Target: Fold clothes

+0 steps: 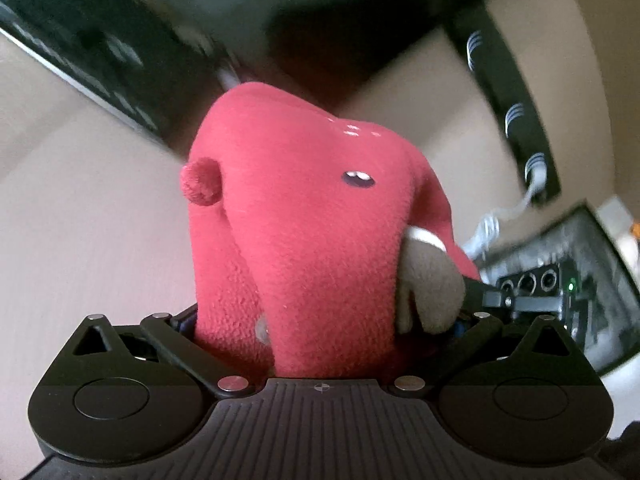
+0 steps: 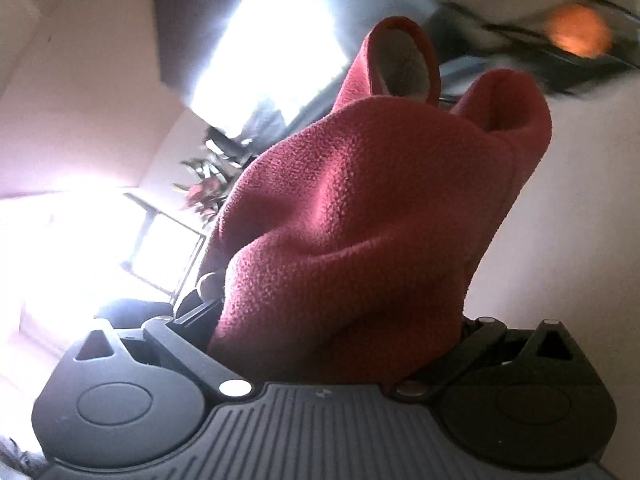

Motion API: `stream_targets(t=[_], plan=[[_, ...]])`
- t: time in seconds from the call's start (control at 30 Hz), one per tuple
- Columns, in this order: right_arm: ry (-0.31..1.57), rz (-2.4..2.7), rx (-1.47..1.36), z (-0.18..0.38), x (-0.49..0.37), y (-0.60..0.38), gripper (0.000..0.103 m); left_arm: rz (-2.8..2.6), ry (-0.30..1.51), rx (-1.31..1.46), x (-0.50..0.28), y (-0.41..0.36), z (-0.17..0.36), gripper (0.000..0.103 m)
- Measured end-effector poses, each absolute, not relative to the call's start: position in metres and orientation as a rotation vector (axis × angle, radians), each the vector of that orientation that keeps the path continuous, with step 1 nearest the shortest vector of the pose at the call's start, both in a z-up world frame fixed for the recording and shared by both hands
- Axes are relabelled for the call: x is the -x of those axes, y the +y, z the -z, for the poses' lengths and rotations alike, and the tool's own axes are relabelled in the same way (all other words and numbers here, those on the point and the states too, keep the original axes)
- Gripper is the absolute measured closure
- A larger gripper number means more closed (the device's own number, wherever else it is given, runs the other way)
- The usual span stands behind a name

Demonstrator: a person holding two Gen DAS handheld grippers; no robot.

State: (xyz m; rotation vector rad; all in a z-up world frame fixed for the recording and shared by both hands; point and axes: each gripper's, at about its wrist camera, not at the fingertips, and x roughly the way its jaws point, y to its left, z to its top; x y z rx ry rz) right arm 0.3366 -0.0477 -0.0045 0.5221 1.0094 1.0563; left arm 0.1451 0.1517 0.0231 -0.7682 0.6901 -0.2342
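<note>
A red fleece garment with small ears, an eye patch and a grey-brown lining fills the left wrist view, bunched up between my left gripper's jaws, which are shut on it; the fingers are hidden under the cloth. In the right wrist view the same red fleece garment rises in folds, with a lined ear at the top. My right gripper is shut on it, fingertips hidden. Both cameras point upward, so the garment is held up in the air.
Beige walls and ceiling surround both views. A dark frame is at upper left and a black strip with white coils at right. Bright windows and a plant show on the left. An orange lamp glows at upper right.
</note>
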Motion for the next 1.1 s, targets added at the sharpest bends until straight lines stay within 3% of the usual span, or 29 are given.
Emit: stream_targets(t=[0.13,0.33,0.53,0.8,1.1], plan=[[0.970,-0.956,-0.416,0.001,-0.354,0.013,0.000,0.089,0.650,0.677,-0.149,0.206,-0.040,0.000],[0.869,-0.769,-0.225,-0.014,-0.328,0.009,0.000,-0.068,0.658,0.584,-0.121,0.249,-0.047,0.000],[0.856,-0.745,-0.036,-0.009,-0.269,0.018,0.000,0.116,0.678,0.587,-0.069,0.217,-0.033,0.000],[0.826,-0.613,0.252,0.032,-0.188,0.028,0.000,0.107,0.811,0.464,-0.075,0.191,0.011,0.000],[0.889,-0.490,0.181,0.047,-0.167,0.026,0.000,0.160,0.819,0.381,-0.072,0.188,0.014,0.000]])
